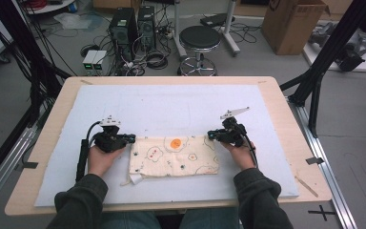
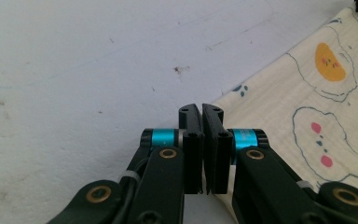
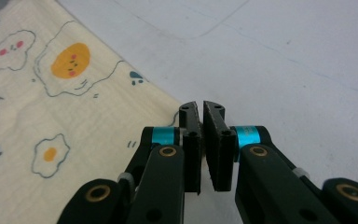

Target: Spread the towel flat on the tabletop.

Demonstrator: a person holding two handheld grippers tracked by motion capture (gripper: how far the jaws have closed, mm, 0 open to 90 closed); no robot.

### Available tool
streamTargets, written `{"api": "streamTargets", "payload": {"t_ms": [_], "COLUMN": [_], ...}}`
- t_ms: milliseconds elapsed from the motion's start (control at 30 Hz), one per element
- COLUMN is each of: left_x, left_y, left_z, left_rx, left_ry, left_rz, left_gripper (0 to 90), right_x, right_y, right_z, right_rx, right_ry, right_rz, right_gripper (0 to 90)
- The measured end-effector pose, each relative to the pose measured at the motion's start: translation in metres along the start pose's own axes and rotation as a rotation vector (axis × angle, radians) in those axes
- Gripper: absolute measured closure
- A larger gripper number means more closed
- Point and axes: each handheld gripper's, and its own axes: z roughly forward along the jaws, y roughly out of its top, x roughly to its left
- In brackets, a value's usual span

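left gripper: jaws closed, cloth corner apparently pinched | right gripper: jaws closed at opposite corner

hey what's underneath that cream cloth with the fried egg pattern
The cloth lies flat on a pale blue mat covering the wooden table. Whatever lies directly beneath the cloth is hidden.
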Motion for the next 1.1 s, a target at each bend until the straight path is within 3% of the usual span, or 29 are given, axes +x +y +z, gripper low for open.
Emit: {"api": "streamTargets", "payload": {"t_ms": [100, 200, 333, 367, 433, 667, 800, 1100], "left_x": [0.001, 0.003, 0.001, 0.001, 0.000, -0.002, -0.006, -0.013], "left_y": [-0.001, -0.002, -0.002, -0.002, -0.001, 0.003, 0.000, -0.004], "left_z": [0.005, 0.006, 0.007, 0.006, 0.004, -0.015, -0.025, -0.040], "left_rx": [0.023, 0.010, 0.010, 0.011, -0.004, -0.076, -0.119, -0.162], "left_ry": [0.011, 0.005, 0.016, 0.021, 0.026, -0.004, -0.044, -0.053], "left_rz": [0.009, -0.007, 0.012, 0.033, 0.046, 0.060, 0.064, 0.072], "left_gripper": [86.7, 86.6, 85.8, 84.5, 78.3, 65.9, 59.9, 43.7], "right_x": [-0.002, -0.004, -0.004, -0.004, -0.003, 0.004, 0.012, 0.023], "right_y": [-0.003, -0.003, -0.004, -0.004, -0.004, 0.000, 0.001, 0.001], "right_z": [0.009, 0.010, 0.009, 0.009, 0.008, -0.011, -0.019, -0.031], "right_rx": [0.028, 0.021, 0.015, 0.015, 0.004, -0.102, -0.128, -0.153], "right_ry": [-0.015, -0.006, -0.002, 0.000, -0.001, 0.051, 0.071, 0.091], "right_rz": [0.005, 0.013, 0.009, 0.018, 0.017, -0.008, -0.023, -0.052], "right_gripper": [85.9, 85.9, 83.9, 81.7, 73.1, 65.5, 59.1, 46.2]}}
